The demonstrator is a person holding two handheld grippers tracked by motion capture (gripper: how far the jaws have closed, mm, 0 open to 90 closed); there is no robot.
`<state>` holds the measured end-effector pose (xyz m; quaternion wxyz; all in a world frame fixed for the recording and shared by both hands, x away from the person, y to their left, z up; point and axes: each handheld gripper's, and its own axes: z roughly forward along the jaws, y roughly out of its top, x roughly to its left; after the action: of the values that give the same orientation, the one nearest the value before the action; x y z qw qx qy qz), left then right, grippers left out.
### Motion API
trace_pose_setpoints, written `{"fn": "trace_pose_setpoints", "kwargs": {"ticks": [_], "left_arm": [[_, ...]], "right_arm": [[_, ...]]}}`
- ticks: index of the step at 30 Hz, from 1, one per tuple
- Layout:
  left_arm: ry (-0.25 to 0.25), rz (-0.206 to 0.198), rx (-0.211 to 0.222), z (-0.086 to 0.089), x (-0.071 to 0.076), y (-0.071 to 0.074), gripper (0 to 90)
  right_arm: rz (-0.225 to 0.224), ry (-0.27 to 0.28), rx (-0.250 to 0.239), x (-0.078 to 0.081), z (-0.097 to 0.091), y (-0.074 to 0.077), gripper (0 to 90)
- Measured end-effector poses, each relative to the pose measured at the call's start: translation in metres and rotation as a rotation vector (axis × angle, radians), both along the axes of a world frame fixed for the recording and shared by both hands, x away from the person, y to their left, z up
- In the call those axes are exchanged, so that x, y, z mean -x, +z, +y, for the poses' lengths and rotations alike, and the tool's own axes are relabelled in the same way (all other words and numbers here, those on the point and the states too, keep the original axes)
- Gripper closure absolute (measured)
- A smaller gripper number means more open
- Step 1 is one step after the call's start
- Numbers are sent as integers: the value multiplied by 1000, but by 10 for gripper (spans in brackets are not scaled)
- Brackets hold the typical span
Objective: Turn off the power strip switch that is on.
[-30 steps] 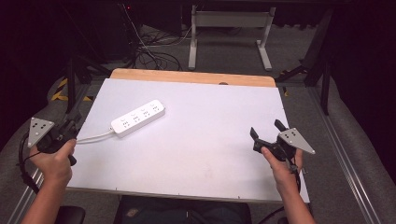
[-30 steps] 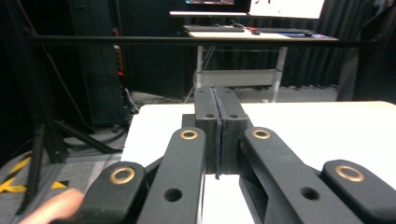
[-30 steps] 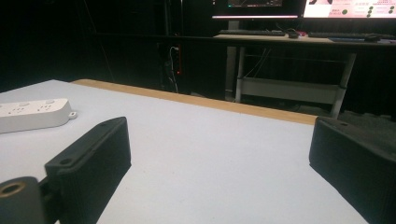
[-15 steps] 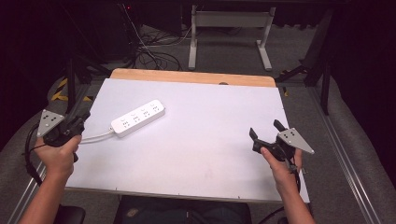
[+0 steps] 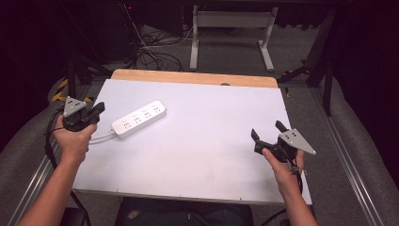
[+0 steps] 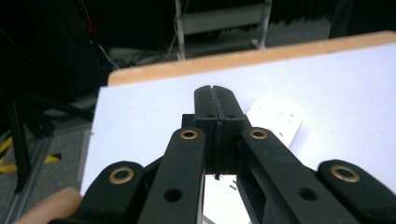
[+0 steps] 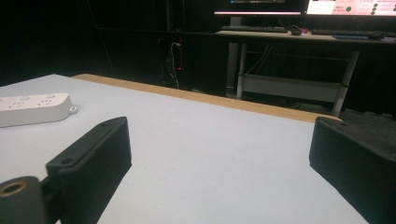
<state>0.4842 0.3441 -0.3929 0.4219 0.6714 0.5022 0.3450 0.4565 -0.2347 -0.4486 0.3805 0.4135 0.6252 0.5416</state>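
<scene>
A white power strip (image 5: 139,118) lies at an angle on the left half of the white table top (image 5: 207,141), its white cord running off toward the left edge. My left gripper (image 5: 99,108) hovers just left of the strip, near the cord end, jaws pressed together with nothing between them. In the left gripper view the shut gripper (image 6: 215,93) points at the power strip (image 6: 275,119) beyond it. My right gripper (image 5: 267,130) is held over the table's right side, jaws wide apart and empty. The right gripper view shows the power strip (image 7: 32,108) far off at the left.
The table has a wooden strip (image 5: 193,76) along its far edge. Behind it stand a metal desk frame (image 5: 230,33) and a tangle of floor cables (image 5: 155,56). Metal rails (image 5: 357,179) run along both sides of the table.
My left hand has moved inward from the table's left edge toward the power strip's cord end. The right hand has stayed where it was.
</scene>
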Motion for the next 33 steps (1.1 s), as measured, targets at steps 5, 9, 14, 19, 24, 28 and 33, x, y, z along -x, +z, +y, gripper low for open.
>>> {"fn": "trace_pose_setpoints", "kwargs": {"ticks": [5, 9, 14, 19, 24, 28, 33], "left_arm": [[-17, 69, -35, -8, -15, -11, 899], [-35, 120, -54, -13, -25, -18, 900], [-66, 191, -78, -16, -39, -30, 900], [-78, 265, -97, -19, -52, -41, 900], [-76, 300, -87, -19, -57, -47, 900], [-71, 301, -61, -19, -57, -53, 899], [-63, 292, -43, -15, -60, -51, 900]], "right_arm": [[1, 1, 0, 0, 0, 0, 61], [-1, 3, -5, 0, 0, 0, 62], [-2, 5, -4, 0, 0, 1, 62], [-3, 6, -4, 0, 0, 1, 62], [-2, 7, -5, 0, 0, 1, 62], [-4, 7, -6, 0, 0, 1, 69], [-4, 5, -3, 0, 0, 1, 65]]}}
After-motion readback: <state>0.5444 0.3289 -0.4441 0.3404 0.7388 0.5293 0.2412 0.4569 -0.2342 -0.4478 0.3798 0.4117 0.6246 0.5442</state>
